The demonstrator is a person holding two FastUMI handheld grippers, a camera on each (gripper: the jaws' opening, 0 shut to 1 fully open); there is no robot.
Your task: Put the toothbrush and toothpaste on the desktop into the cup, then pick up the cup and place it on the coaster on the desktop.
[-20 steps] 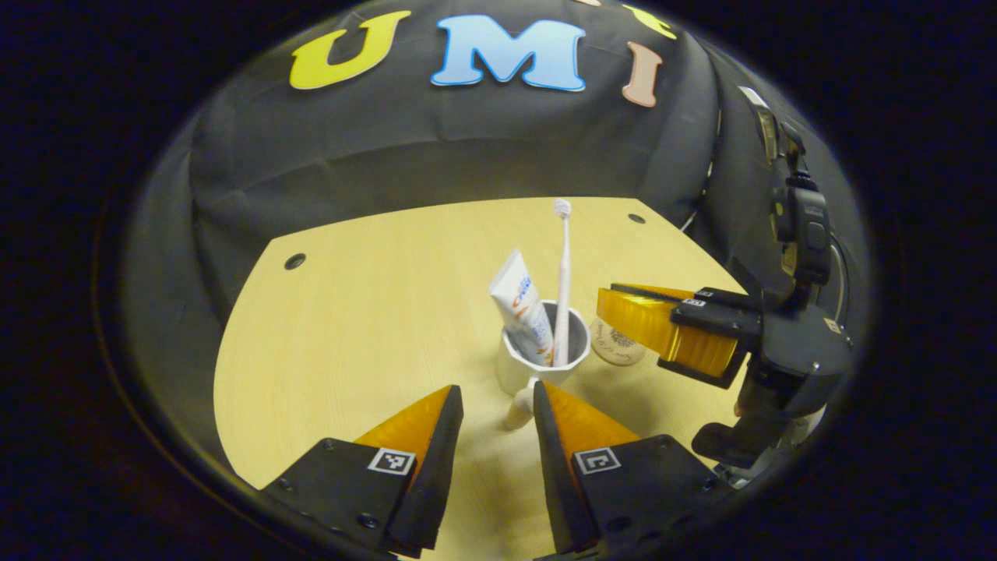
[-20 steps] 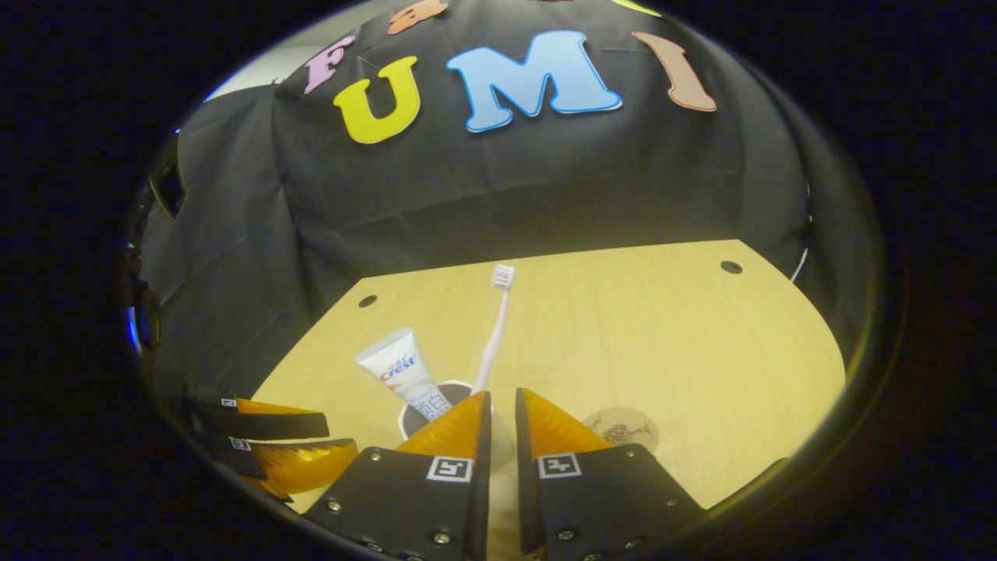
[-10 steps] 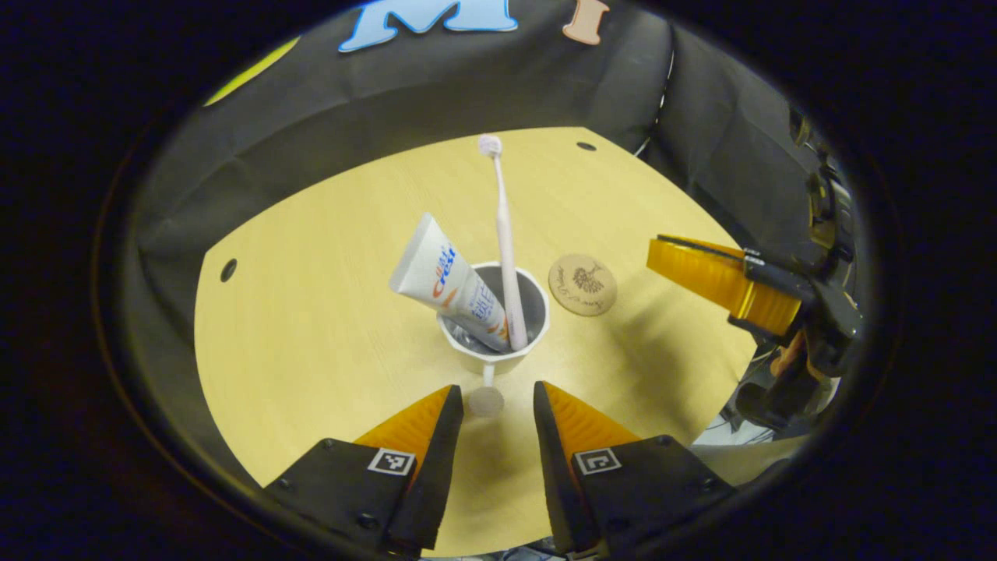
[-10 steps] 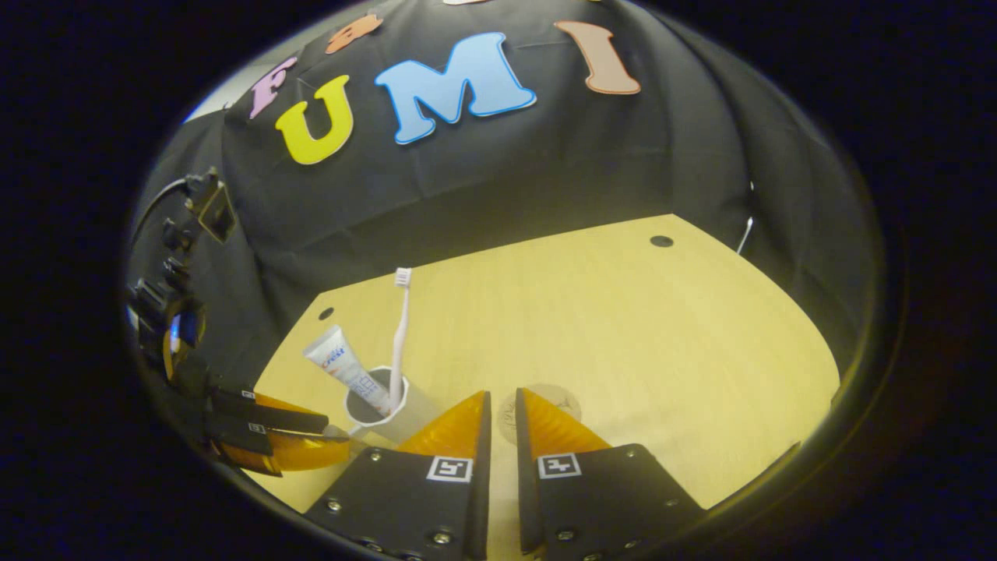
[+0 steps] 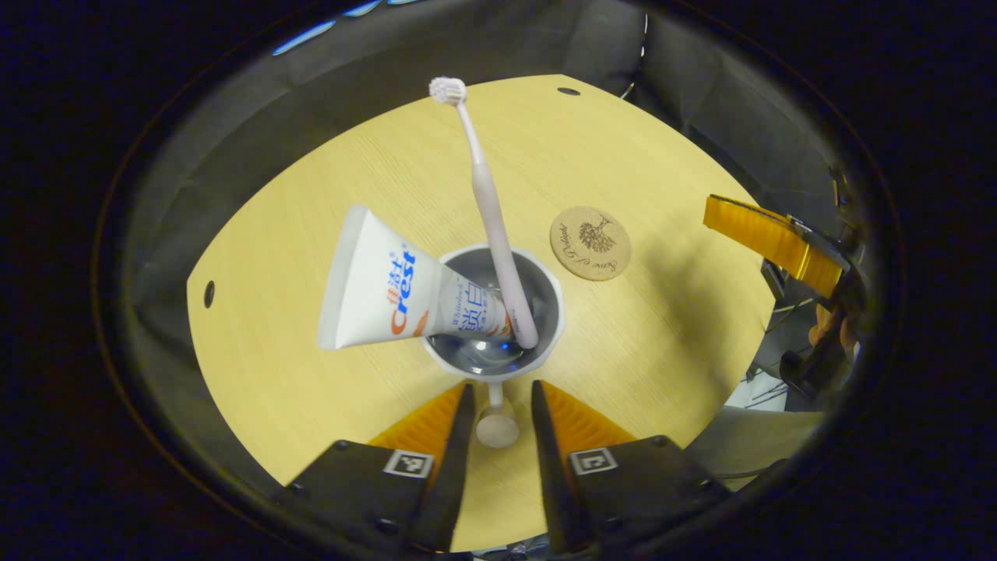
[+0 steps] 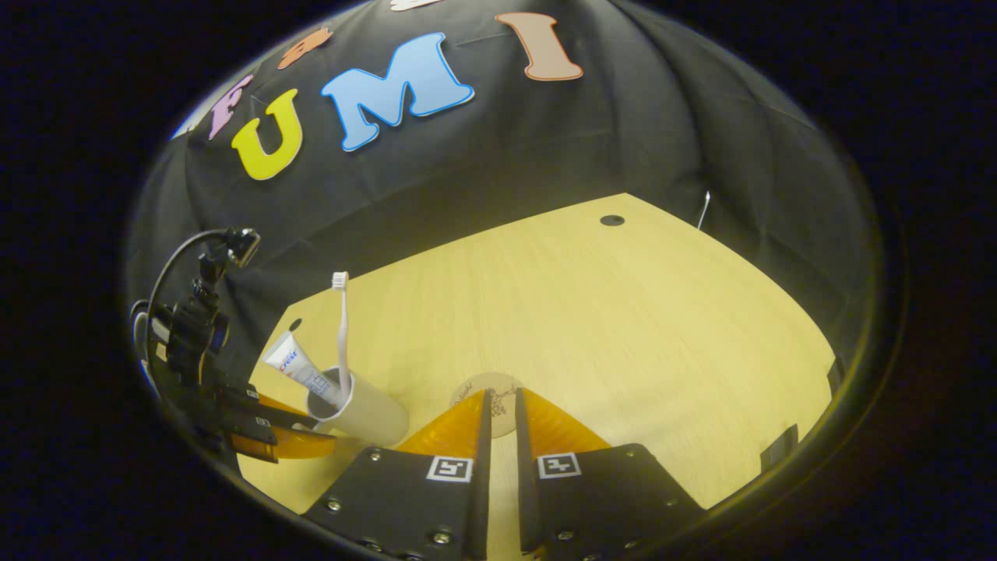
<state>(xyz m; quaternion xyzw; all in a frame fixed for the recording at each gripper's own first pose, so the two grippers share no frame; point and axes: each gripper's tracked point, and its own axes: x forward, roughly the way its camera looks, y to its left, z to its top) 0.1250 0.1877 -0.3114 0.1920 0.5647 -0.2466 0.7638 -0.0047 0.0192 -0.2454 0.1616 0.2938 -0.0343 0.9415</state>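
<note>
1. left gripper narrow, both fingers pressing the cup handle btwn them.
2. cup just ahead of the tips, above the desktop; in right gripper view it's tilted, base off the wood.
3. toothpaste + toothbrush stand inside cup.
4. coaster bare, near cup, not touching.
5. right gripper nearly closed, holding nothing, over the coaster.
</note>
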